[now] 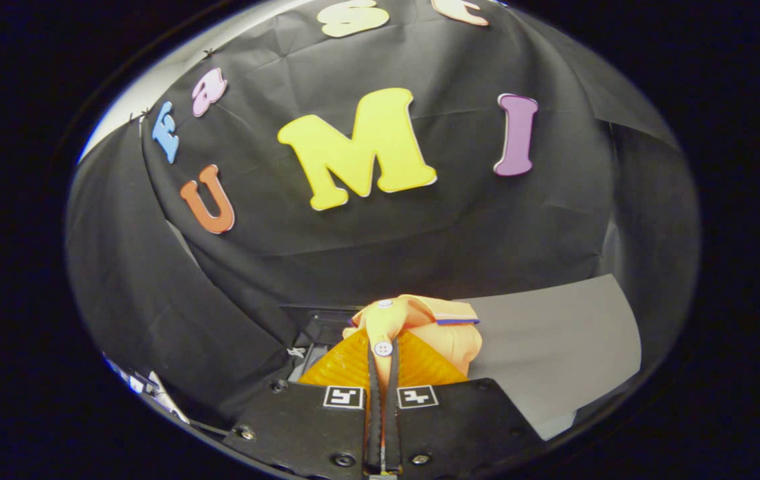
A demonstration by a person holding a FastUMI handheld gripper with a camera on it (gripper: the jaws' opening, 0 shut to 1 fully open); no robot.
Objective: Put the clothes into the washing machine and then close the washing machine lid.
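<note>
The gripper has its two ribbed fingers pressed nearly together, pinching the soft orange shirt by its buttoned placket. The folded collar with a dark stripe stands just beyond the fingertips. Behind it lies a smooth grey surface, then the wrinkled black cloth wall.

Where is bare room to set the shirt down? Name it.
The grey surface beyond and right of the fingers is bare, bordered by the booth wall. The shirt is pinched in the gripper, crowding the space just ahead.
</note>
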